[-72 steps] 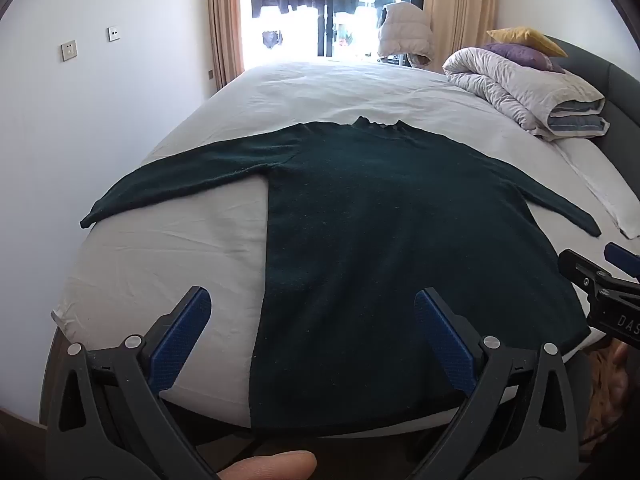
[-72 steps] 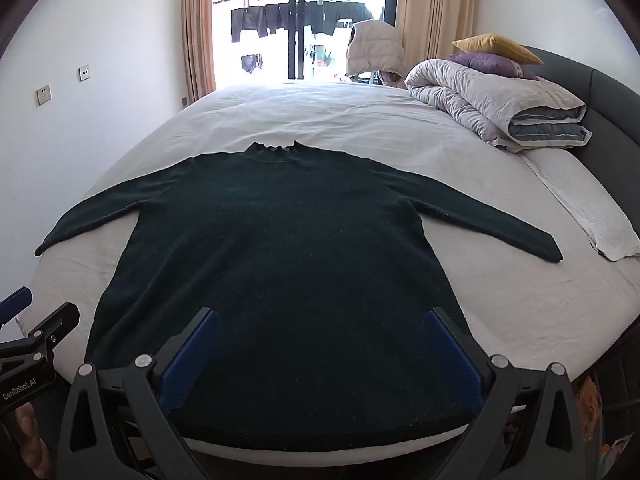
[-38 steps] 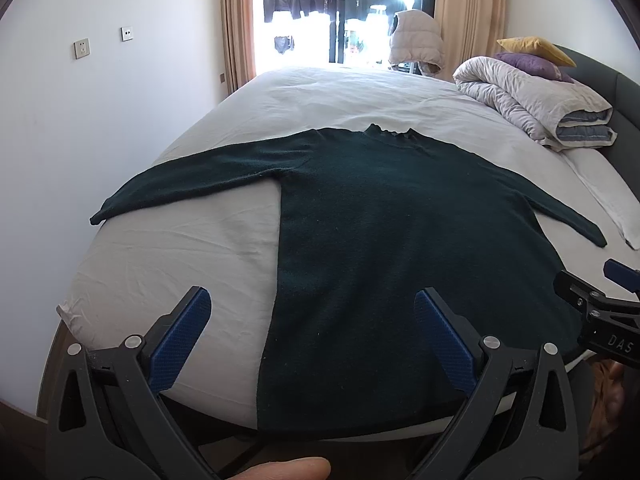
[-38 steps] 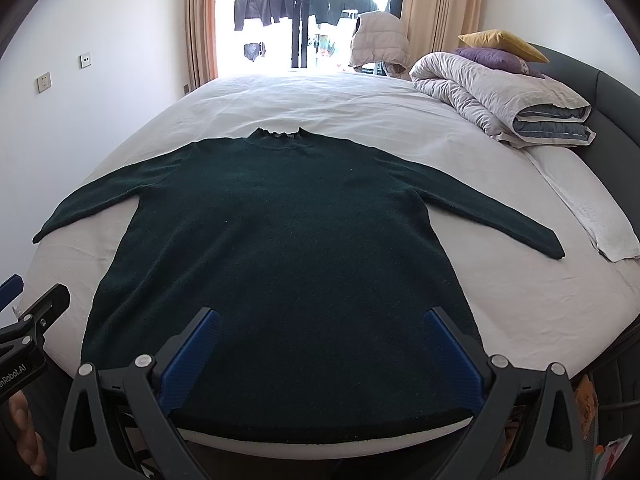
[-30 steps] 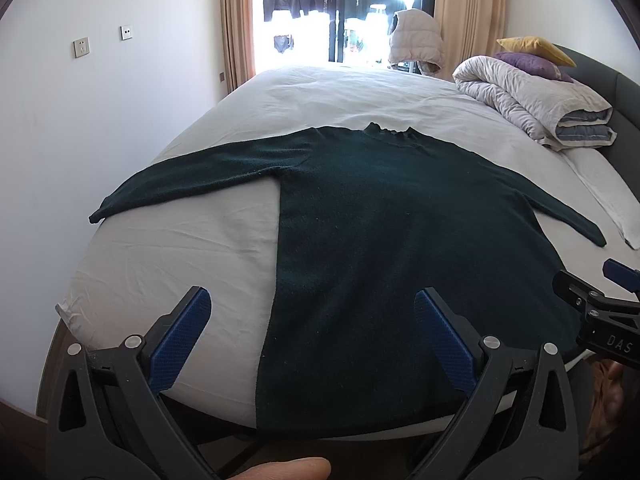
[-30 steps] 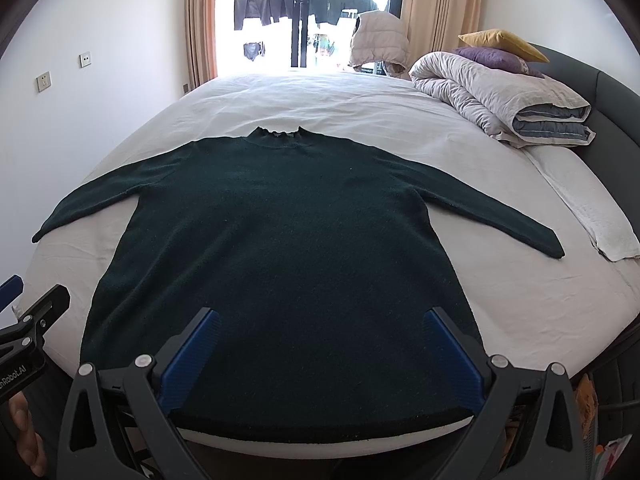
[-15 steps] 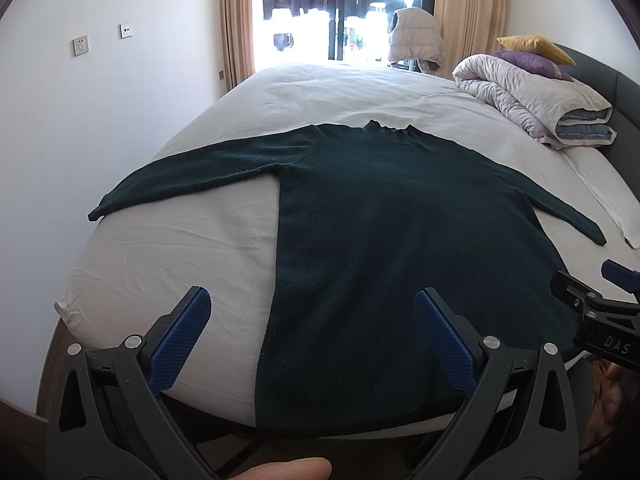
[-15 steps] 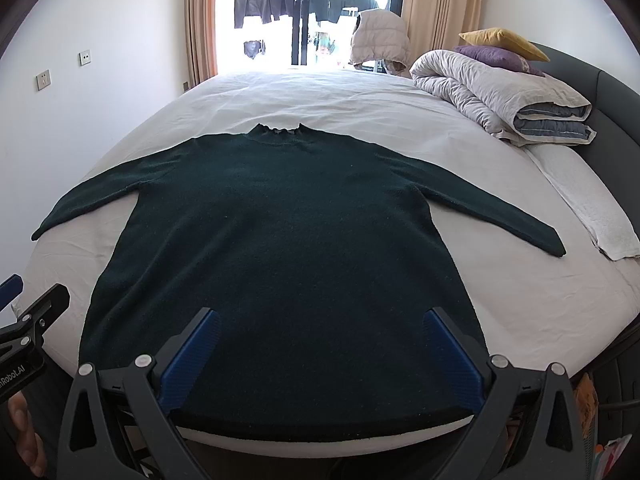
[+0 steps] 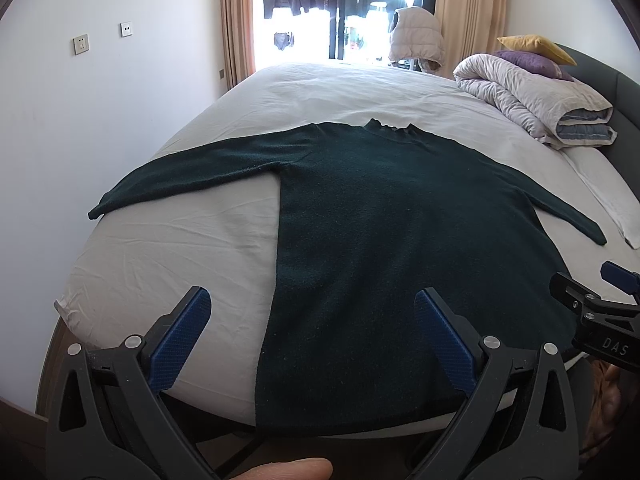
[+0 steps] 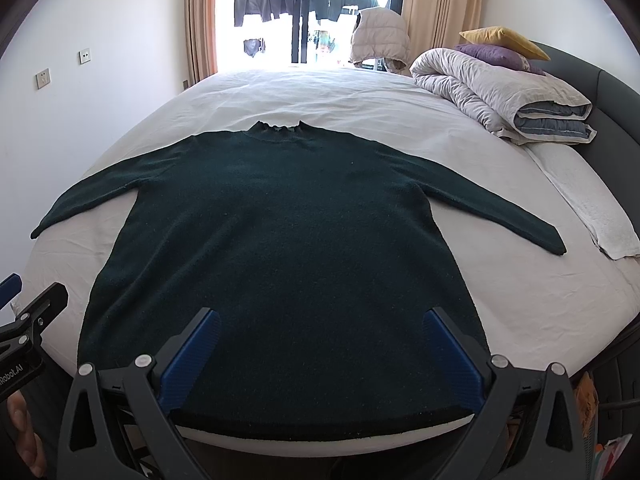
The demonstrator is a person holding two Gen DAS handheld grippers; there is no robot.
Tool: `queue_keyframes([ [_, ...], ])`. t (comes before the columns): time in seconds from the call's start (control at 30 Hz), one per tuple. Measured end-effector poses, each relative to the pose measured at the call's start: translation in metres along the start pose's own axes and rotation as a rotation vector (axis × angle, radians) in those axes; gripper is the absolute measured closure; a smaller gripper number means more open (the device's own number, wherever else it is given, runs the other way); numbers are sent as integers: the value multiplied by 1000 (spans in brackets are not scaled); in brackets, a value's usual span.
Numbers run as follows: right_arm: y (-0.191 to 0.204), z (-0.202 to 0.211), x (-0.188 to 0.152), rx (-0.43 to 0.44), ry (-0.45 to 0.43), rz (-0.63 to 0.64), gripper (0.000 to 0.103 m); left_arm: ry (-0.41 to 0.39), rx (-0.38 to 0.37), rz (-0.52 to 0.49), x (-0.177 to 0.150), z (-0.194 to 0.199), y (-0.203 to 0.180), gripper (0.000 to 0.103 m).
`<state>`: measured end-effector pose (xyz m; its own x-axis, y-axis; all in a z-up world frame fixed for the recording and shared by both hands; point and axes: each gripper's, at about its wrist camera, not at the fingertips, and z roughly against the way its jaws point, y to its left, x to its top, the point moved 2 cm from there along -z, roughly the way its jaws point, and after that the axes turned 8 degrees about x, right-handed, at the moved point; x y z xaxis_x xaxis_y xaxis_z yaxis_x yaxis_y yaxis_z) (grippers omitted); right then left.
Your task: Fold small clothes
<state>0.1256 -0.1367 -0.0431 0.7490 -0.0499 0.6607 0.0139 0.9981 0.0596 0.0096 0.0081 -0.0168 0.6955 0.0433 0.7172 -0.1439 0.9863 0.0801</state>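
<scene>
Barely anything is changing over the last seconds: left hand-held gripper [image 9: 312, 328] and right hand-held gripper [image 10: 320, 344] are still hovering wide open, gripping nothing. Sweater [image 10: 280, 248] is lying flat on the bed [image 10: 520, 280] just ahead of both, so folding isn't starting yet. Only the right view is showing the far sleeve fully.

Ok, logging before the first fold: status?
Left gripper open, right gripper open, both empty. Dark green sweater flat on bed, sleeves spread, unfolded. Nothing on it.
</scene>
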Motion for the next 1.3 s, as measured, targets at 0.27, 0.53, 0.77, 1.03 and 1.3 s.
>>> queue_keyframes([
  [0.27,0,-1,-1,-3,0,3,0,0,1,0,0,0,0,0],
  [0.53,0,-1,-2,-2,1,2,0,2,-1,-1,-1,-1,0,0],
  [0.77,1,-2,-2,-3,3,3,0,5,-1,-2,-3,-1,0,0],
  [1.03,2,-3,-5,-3,5,3,0,15,-3,0,-5,-3,-1,0],
  [1.3,3,-4,-7,-1,8,3,0,18,-4,1,-5,-4,-1,0],
])
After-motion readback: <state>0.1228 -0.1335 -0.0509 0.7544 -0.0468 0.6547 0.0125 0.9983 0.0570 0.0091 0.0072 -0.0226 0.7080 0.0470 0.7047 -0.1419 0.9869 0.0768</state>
